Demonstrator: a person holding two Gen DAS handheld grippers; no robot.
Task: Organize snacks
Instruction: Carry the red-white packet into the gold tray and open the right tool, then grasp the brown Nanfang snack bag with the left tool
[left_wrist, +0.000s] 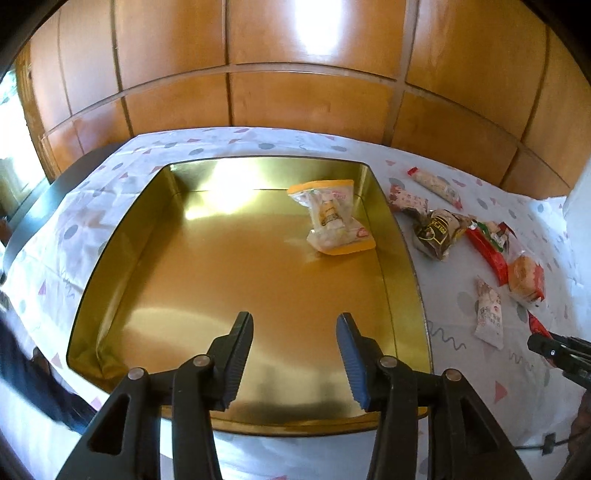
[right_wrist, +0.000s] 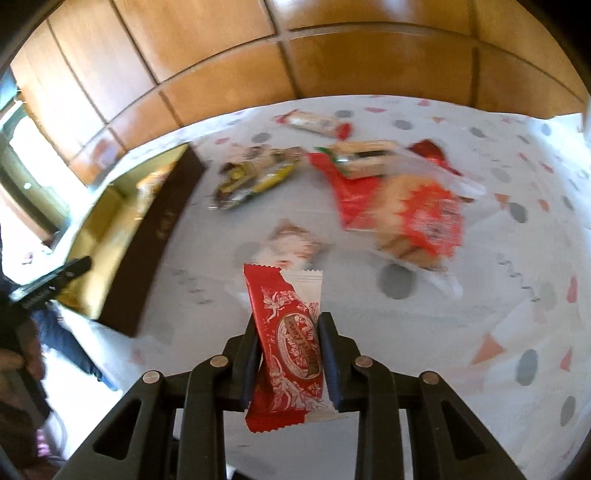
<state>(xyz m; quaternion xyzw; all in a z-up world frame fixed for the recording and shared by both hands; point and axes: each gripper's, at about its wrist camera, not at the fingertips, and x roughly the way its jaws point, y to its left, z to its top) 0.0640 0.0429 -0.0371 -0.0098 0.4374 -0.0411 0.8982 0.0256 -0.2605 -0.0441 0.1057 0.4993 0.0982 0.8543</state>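
Note:
A gold tin tray (left_wrist: 122, 236) lies on the patterned cloth. One orange-edged snack packet (left_wrist: 332, 218) lies in its far right part. My left gripper (left_wrist: 295, 325) is open and empty over the tray's near edge. My right gripper (right_wrist: 288, 332) is shut on a red-and-white snack packet (right_wrist: 288, 350), held upright above the cloth, right of the tray (right_wrist: 110, 229). Several loose snacks lie right of the tray: a dark packet (left_wrist: 439, 232), a red packet (left_wrist: 487, 247), a pastry packet (left_wrist: 526, 277), a white packet (left_wrist: 487, 314).
A wood-panelled wall (left_wrist: 295, 74) stands behind the table. A long snack bar (left_wrist: 436, 186) lies at the back right. The right gripper's tip (left_wrist: 546, 347) shows at the right edge of the left wrist view. The table's dark edge (left_wrist: 55, 192) runs along the left.

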